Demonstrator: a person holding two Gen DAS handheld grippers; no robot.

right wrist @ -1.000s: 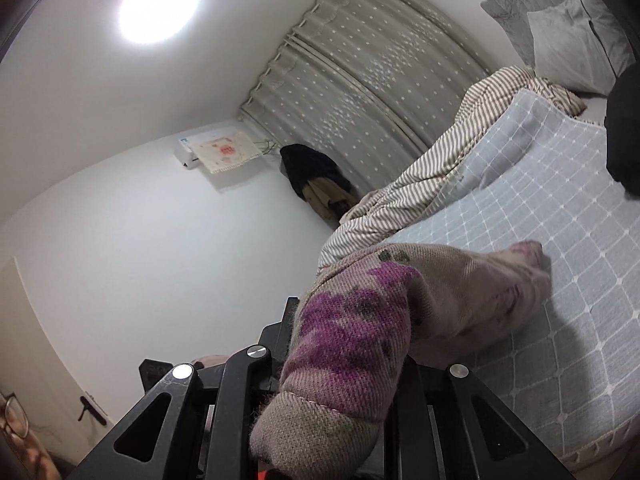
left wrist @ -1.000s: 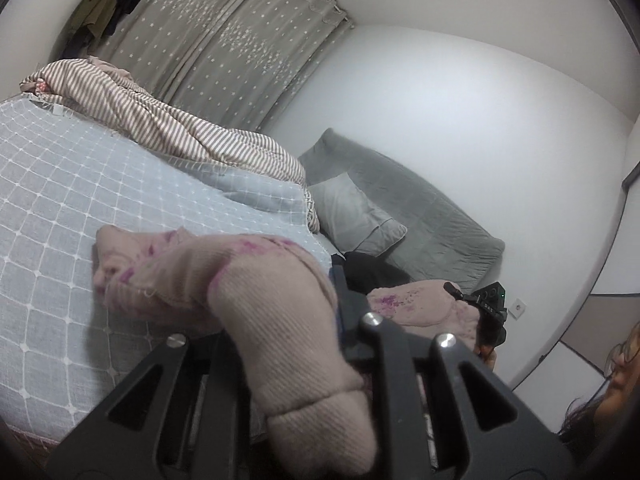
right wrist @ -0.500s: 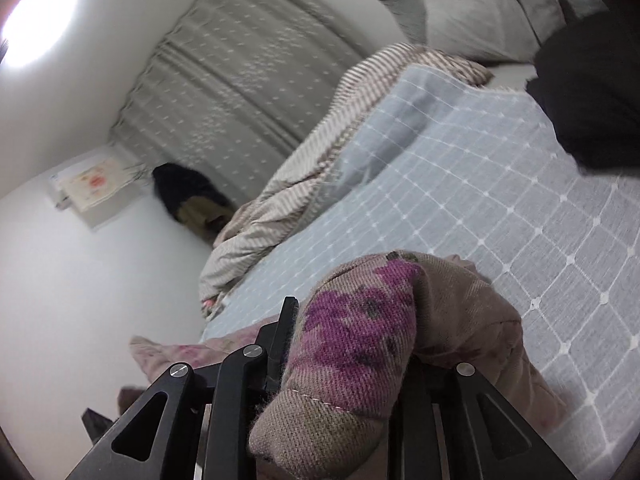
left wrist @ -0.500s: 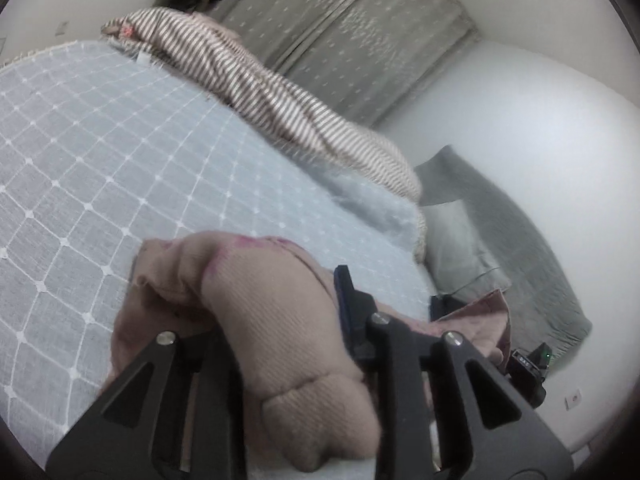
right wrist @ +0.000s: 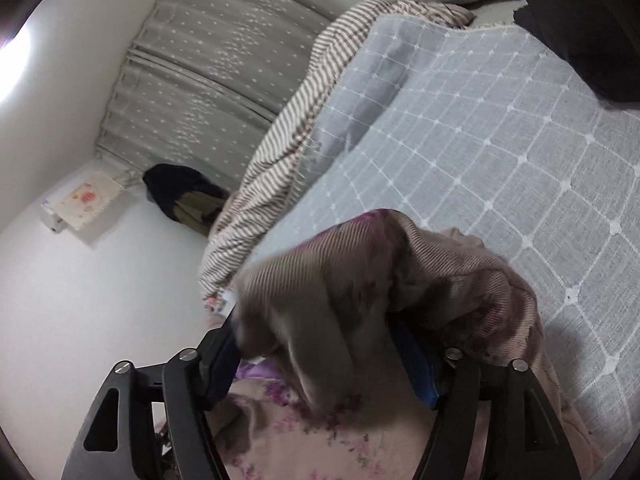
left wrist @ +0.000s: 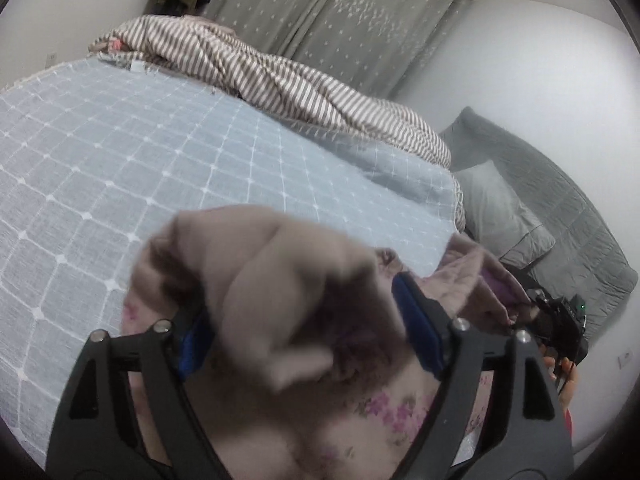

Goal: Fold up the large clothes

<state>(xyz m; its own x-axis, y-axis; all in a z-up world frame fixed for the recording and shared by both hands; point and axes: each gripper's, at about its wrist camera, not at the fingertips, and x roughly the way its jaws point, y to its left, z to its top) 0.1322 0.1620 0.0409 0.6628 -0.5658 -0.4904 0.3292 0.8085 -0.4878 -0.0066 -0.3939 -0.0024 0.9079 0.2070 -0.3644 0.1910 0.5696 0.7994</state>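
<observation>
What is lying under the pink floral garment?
The pink floral knitted garment lies on the light blue bedspread with a white grid pattern, which shows all around it. Whatever is directly beneath the fabric is covered, so that cannot be seen.

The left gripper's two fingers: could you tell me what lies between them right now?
A blurred fold of the pink floral garment lies between the left gripper's fingers, as the left wrist view shows; the jaws have just been opening and stand wide of it.

The pink floral garment (left wrist: 280, 300) is smeared with motion blur between both sets of tongs, hiding their inner pads. A dark heap (right wrist: 592, 20) on the bed runs off the frame's edge, unidentifiable.
</observation>
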